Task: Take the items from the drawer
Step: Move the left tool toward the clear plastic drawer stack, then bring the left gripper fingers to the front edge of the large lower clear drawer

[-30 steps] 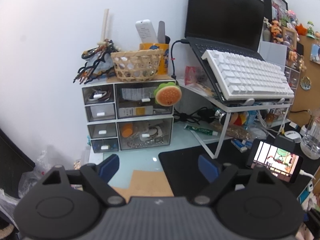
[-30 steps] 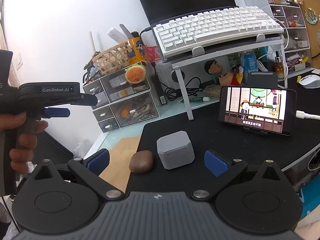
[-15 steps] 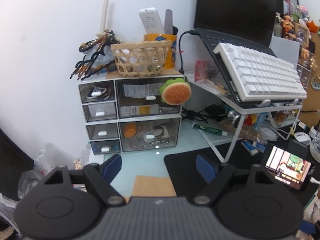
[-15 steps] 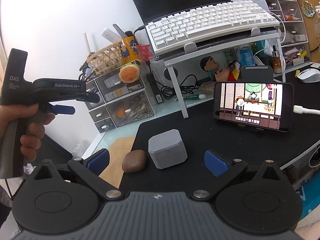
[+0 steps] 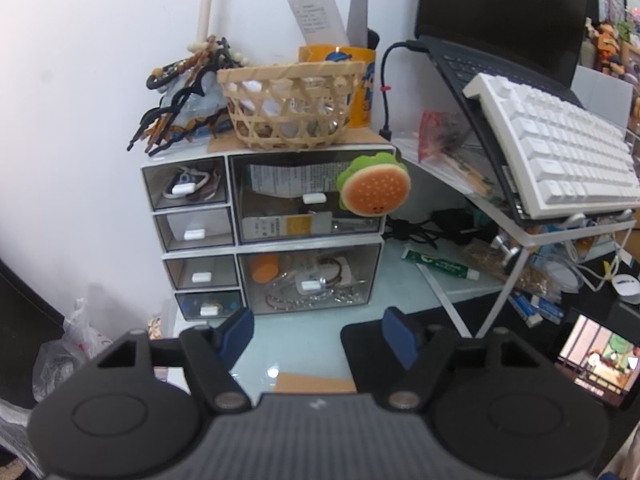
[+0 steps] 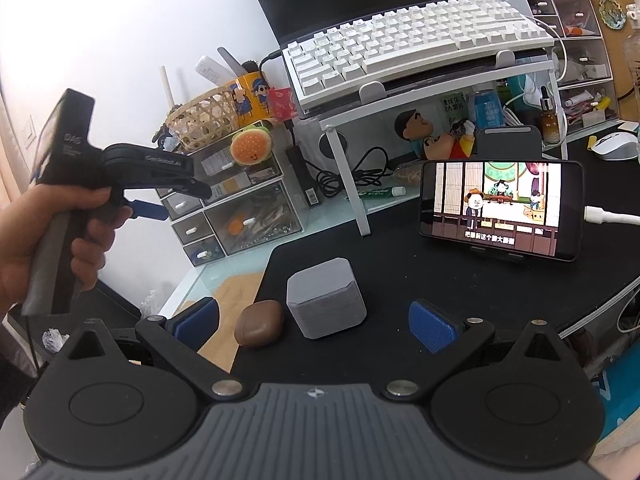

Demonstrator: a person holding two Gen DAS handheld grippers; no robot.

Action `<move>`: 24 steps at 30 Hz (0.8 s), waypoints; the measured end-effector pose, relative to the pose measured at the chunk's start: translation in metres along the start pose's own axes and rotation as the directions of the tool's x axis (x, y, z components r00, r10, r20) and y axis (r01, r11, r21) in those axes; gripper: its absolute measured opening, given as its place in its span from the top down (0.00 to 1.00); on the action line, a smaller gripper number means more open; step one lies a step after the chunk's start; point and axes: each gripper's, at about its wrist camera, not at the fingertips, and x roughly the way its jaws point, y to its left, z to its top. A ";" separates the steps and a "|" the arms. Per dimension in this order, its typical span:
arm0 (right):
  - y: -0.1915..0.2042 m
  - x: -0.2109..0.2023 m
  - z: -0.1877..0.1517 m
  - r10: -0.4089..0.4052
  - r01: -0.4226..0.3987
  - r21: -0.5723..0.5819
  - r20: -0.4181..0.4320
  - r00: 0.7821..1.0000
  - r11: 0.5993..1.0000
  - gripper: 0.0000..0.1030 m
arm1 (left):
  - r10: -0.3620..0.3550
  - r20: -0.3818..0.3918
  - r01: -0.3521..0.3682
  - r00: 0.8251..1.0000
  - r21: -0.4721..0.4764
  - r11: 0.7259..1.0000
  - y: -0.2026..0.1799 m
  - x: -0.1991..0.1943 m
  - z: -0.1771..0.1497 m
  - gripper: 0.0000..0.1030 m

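Observation:
A small white drawer unit [image 5: 264, 232] with clear-fronted drawers stands against the wall; it also shows in the right wrist view [image 6: 236, 208]. All drawers are shut. The lower right drawer [image 5: 308, 276] holds an orange cap and chains. My left gripper [image 5: 318, 330] is open and empty, a short way in front of the lowest drawers; in the right wrist view it [image 6: 152, 204] is held by a hand just left of the unit. My right gripper [image 6: 316, 320] is open and empty over the black mat, with a grey box [image 6: 326, 298] and a brown case [image 6: 259, 322] between its fingers' line.
A wicker basket [image 5: 290, 104], a yellow cup and hair clips sit on the unit; a burger toy [image 5: 374, 190] sticks to its front. A white keyboard [image 6: 412, 48] lies on a stand. A phone [image 6: 500, 208] stands on the mat. A toothpaste tube [image 5: 440, 266] lies under the stand.
My left gripper has moved forward and closer to the drawer unit, which now looks larger. My right gripper has shifted slightly; both stay open.

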 end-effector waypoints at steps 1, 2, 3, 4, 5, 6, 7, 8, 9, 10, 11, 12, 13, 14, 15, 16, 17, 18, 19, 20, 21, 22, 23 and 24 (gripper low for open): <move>0.000 0.000 0.000 -0.001 0.001 0.000 0.000 1.000 1.000 0.00 | 0.000 -0.003 0.000 1.000 0.001 1.000 0.000 0.003 0.001 0.30; 0.000 0.001 0.000 -0.001 0.001 0.000 0.000 1.000 1.000 0.00 | 0.002 -0.007 -0.002 1.000 0.003 1.000 0.000 0.005 0.003 0.30; 0.000 0.001 0.000 -0.002 0.002 0.001 -0.001 1.000 1.000 0.00 | 0.005 -0.011 -0.005 1.000 0.006 1.000 0.000 0.008 0.004 0.30; 0.000 0.002 0.000 -0.002 0.002 0.001 -0.001 1.000 1.000 0.00 | 0.008 -0.015 -0.008 1.000 0.009 1.000 -0.001 0.010 0.004 0.30; 0.000 0.002 0.000 -0.003 0.003 0.001 -0.001 1.000 1.000 0.00 | 0.011 -0.019 -0.011 1.000 0.011 1.000 -0.001 0.013 0.005 0.30; 0.000 0.002 -0.001 -0.003 0.003 0.001 -0.001 1.000 1.000 0.00 | 0.013 -0.025 -0.013 1.000 0.011 1.000 -0.001 0.017 0.006 0.31; -0.001 0.003 -0.001 -0.004 0.004 0.001 -0.002 1.000 1.000 0.00 | 0.014 -0.032 -0.014 0.999 0.006 1.000 0.000 0.020 0.006 0.32; -0.001 0.003 -0.001 -0.004 0.004 0.001 -0.002 1.000 1.000 0.00 | 0.014 -0.036 -0.014 0.999 0.002 1.000 0.000 0.023 0.007 0.34; -0.001 0.004 -0.001 -0.005 0.005 0.002 -0.002 1.000 1.000 0.00 | 0.015 -0.040 -0.015 0.999 -0.002 1.000 0.000 0.025 0.007 0.34; -0.001 0.004 -0.001 -0.005 0.005 0.002 -0.002 1.000 1.000 0.00 | 0.017 -0.044 -0.017 0.999 -0.006 1.000 0.000 0.028 0.008 0.35; -0.001 0.004 -0.001 -0.006 0.006 0.002 -0.002 1.000 1.000 0.00 | 0.019 -0.047 -0.019 0.999 -0.007 1.000 0.000 0.032 0.008 0.36; -0.001 0.005 -0.001 -0.006 0.006 0.002 -0.003 1.000 1.000 0.00 | 0.021 -0.050 -0.021 0.999 -0.008 1.000 0.000 0.035 0.009 0.37; -0.001 0.005 -0.001 -0.007 0.007 0.002 -0.003 1.000 1.000 0.00 | 0.022 -0.054 -0.023 0.998 -0.009 1.000 0.000 0.038 0.009 0.39; -0.001 0.006 -0.001 -0.007 0.007 0.002 -0.003 1.000 1.000 0.00 | 0.022 -0.058 -0.023 0.998 -0.009 1.000 0.000 0.041 0.010 0.39; -0.001 0.006 -0.001 -0.008 0.008 0.003 -0.003 1.000 1.000 0.00 | 0.023 -0.062 -0.023 0.998 -0.008 1.000 0.000 0.044 0.010 0.39; -0.001 0.007 -0.001 -0.008 0.008 0.003 -0.003 1.000 1.000 0.00 | 0.025 -0.065 -0.025 0.998 -0.005 1.000 -0.001 0.046 0.011 0.40; -0.001 0.007 -0.002 -0.009 0.009 0.003 -0.004 1.000 1.000 0.00 | 0.029 -0.065 -0.029 0.997 0.001 1.000 -0.002 0.047 0.012 0.41; -0.001 0.007 -0.002 -0.009 0.009 0.003 -0.004 1.000 1.000 0.00 | 0.030 -0.067 -0.030 0.997 0.004 1.000 -0.003 0.049 0.012 0.42; -0.001 0.008 -0.002 -0.010 0.010 0.003 -0.004 1.000 1.000 0.00 | 0.031 -0.068 -0.031 0.997 0.006 1.000 -0.003 0.050 0.013 0.44; -0.001 0.008 -0.002 -0.010 0.010 0.004 -0.004 1.000 1.000 0.00 | 0.033 -0.070 -0.032 0.997 0.007 0.999 -0.004 0.052 0.014 0.45; -0.002 0.009 -0.002 -0.011 0.011 0.004 -0.005 1.000 1.000 0.00 | 0.034 -0.071 -0.034 0.997 0.005 0.999 -0.004 0.054 0.014 0.46; -0.002 0.009 -0.002 -0.011 0.011 0.004 -0.005 1.000 1.000 0.00 | 0.036 -0.071 -0.036 0.997 0.004 0.999 -0.004 0.055 0.015 0.46; -0.002 0.009 -0.002 -0.012 0.012 0.004 -0.005 1.000 1.000 0.00 | 0.037 -0.072 -0.037 0.997 0.002 0.999 -0.005 0.057 0.016 0.47; -0.002 0.010 -0.002 -0.012 0.012 0.004 -0.005 1.000 1.000 0.00 | 0.037 -0.074 -0.037 0.997 0.001 0.999 -0.005 0.058 0.016 0.48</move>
